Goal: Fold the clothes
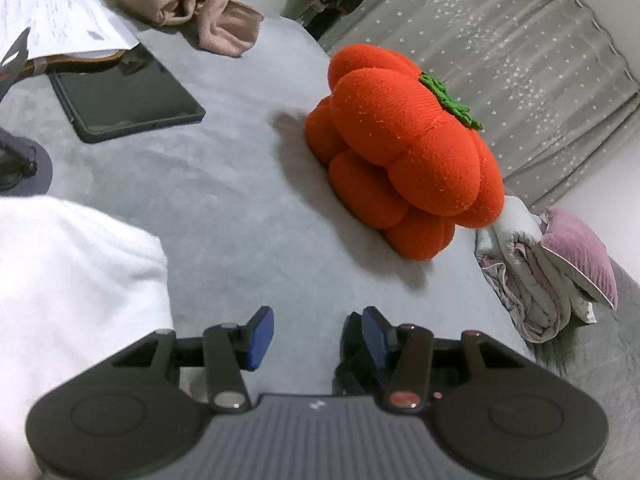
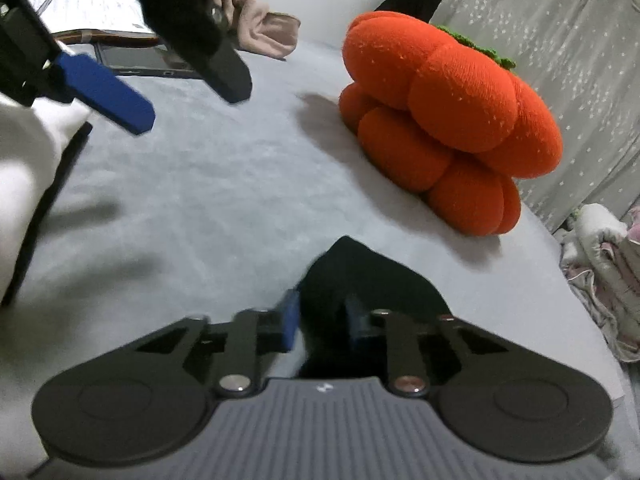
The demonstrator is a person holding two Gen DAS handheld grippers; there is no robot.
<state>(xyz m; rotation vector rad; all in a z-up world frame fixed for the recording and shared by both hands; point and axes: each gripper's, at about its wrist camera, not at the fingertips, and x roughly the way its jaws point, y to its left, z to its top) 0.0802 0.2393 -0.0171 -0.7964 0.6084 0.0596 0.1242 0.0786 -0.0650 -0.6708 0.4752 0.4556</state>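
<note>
A black garment (image 2: 360, 276) lies in a peak on the grey bed cover (image 2: 224, 184) in the right wrist view. My right gripper (image 2: 323, 320) is shut on it, and the dark cloth fills the gap between the blue pads (image 2: 290, 320). My left gripper (image 1: 318, 336) hovers open over the bed cover (image 1: 240, 208) with nothing between its pads; a bit of black cloth (image 1: 350, 364) shows beside its right finger. It also appears at the upper left of the right wrist view as the left gripper (image 2: 168, 92). A white garment (image 1: 60, 280) lies to its left.
An orange pumpkin cushion (image 1: 404, 148) sits ahead on the right. A dark tablet (image 1: 128, 100), papers (image 1: 60, 20) and a beige garment (image 1: 200, 4) lie at the far left. A folded blanket (image 1: 528, 280) with a purple cushion (image 1: 580, 256) sits at the right edge, before a grey curtain (image 1: 520, 48).
</note>
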